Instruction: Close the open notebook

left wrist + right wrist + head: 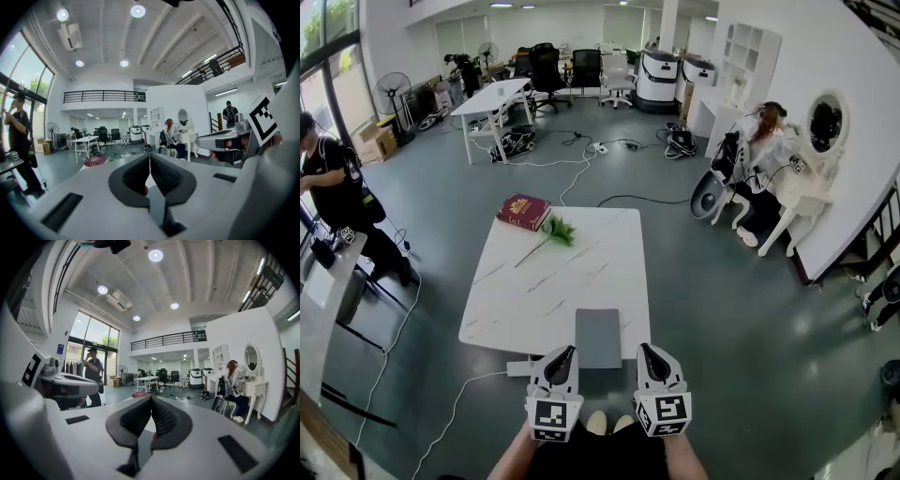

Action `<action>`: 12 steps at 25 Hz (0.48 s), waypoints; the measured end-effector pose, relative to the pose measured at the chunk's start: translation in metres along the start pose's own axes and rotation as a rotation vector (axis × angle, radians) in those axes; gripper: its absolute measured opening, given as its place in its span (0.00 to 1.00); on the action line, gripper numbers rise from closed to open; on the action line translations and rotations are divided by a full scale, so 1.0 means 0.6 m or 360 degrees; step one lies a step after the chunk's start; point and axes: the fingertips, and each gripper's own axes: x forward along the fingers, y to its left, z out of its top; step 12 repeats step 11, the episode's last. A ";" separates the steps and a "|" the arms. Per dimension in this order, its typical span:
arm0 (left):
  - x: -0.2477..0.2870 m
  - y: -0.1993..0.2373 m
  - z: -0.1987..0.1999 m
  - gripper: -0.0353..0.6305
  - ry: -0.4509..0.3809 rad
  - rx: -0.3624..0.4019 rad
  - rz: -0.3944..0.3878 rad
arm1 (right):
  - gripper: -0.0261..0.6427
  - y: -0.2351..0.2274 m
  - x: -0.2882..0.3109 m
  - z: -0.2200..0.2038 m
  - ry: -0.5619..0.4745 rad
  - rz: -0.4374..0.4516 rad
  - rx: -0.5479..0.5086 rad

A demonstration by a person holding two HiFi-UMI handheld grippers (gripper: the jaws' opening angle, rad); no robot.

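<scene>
A grey notebook (598, 337) lies flat with its cover down at the near edge of the white marble table (516, 300). My left gripper (565, 356) hovers just off the notebook's near left corner, and my right gripper (649, 354) just off its near right corner; neither touches it. Both point almost level over the table. In the left gripper view the jaws of the left gripper (149, 161) meet with nothing between them. The right gripper (151, 401) looks the same in its own view, pads together and empty. Both gripper views hide the notebook behind the jaws.
A dark red book (523, 212) lies at the table's far left corner, with a green sprig (555, 231) beside it. A person (337, 197) stands at the left by a grey counter (323, 309). Another person (766, 141) sits at a white dressing table on the right. Cables run over the floor.
</scene>
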 end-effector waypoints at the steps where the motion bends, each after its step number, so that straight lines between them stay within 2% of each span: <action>1: 0.001 -0.002 0.002 0.09 0.0001 0.0003 0.0001 | 0.06 -0.002 0.000 0.002 -0.0003 0.0001 0.0001; 12: 0.002 -0.002 0.004 0.09 0.0001 0.0008 0.0002 | 0.06 0.000 0.003 0.006 -0.0012 0.0013 -0.0005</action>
